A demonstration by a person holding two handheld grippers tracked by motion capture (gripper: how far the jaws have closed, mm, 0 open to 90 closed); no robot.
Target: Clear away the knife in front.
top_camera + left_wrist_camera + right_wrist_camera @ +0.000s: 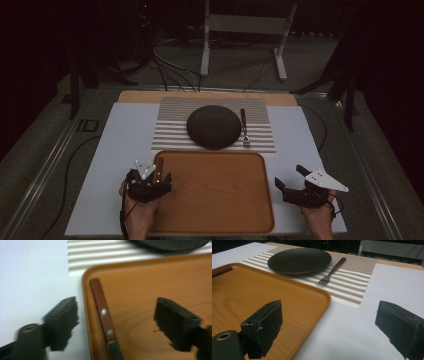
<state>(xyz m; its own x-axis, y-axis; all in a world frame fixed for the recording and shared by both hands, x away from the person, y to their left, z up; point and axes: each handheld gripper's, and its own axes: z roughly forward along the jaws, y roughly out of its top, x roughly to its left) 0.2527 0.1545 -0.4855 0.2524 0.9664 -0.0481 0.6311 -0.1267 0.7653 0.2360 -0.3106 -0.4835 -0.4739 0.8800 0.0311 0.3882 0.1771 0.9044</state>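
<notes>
Wood-handled knife (pixel 103 315) on tray (pixel 220 210), between my left gripper's (pixel 148 186) open jaws; right gripper (pixel 300 192) open, idle. Next, probably: close, lift.

Left gripper (pixel 116 322): jaws wide apart, straddling the tray (pixel 160 290) rim; a knife (pixel 103 315) lies between them along that rim.
Ahead of left gripper: bare tray, then the mat (pixel 172 131) and plate (pixel 214 126).
Right gripper (pixel 332 330): jaws wide apart over bare table (pixel 342 335); tray rim under one jaw.
Ahead of right gripper: open table, then the mat edge; fork (pixel 332 271) beside plate, beyond.
Between grippers: bare tray floor.
</notes>
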